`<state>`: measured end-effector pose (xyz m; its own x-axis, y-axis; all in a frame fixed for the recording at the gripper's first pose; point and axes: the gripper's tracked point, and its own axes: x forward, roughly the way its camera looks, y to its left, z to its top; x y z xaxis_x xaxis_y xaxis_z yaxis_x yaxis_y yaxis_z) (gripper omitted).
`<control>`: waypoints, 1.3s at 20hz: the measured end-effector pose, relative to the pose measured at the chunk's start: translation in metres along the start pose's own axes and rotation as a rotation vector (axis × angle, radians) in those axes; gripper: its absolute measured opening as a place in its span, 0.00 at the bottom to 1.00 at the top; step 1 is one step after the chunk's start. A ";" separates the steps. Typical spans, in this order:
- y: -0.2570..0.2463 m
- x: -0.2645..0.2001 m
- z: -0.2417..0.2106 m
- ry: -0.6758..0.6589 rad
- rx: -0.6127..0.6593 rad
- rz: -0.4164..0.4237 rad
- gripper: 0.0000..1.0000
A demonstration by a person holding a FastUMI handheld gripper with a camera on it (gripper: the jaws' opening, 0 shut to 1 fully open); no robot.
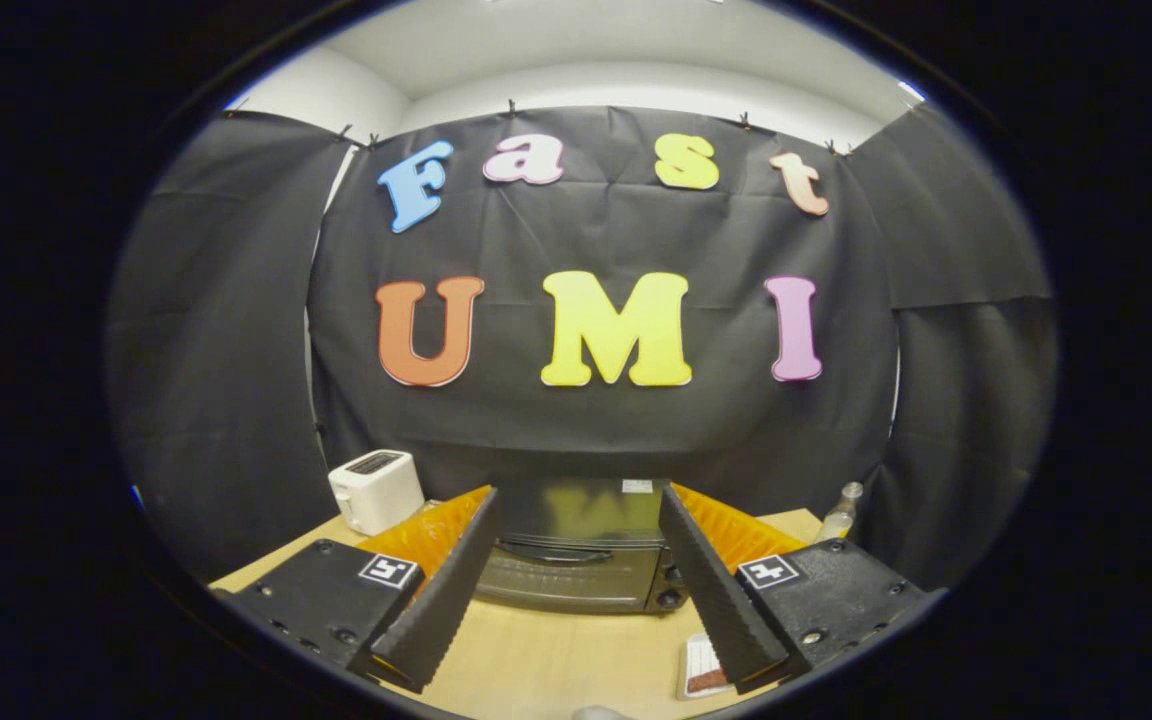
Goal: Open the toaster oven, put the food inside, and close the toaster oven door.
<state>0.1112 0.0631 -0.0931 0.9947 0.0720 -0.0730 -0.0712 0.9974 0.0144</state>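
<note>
A black toaster oven [576, 555] stands on the wooden table beyond my fingers, framed by the gap between them. Its door is shut, with a curved handle [556, 550] across the top of the door and knobs [671, 585] at its right side. My gripper [576, 520] is open wide, with nothing between its fingers, and is held well back from the oven. A small piece of food on a white plate [704, 668] lies on the table close to my right finger, partly hidden behind it.
A white pop-up toaster [374, 490] sits on the table to the left of the oven, beyond my left finger. A clear bottle [841, 515] stands at the back right by the black cloth wall. Bare wooden table [556, 655] lies between the fingers and the oven.
</note>
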 end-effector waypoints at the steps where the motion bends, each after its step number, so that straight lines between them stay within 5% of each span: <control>1: 0.004 0.012 -0.007 0.012 0.009 0.004 1.00; 14: 0.033 0.163 -0.114 0.187 -0.031 -0.042 1.00; 26: 0.023 0.166 -0.131 0.236 0.029 -0.075 1.00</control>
<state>0.2650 0.0997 -0.2360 0.9522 0.0011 -0.3056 0.0080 0.9996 0.0283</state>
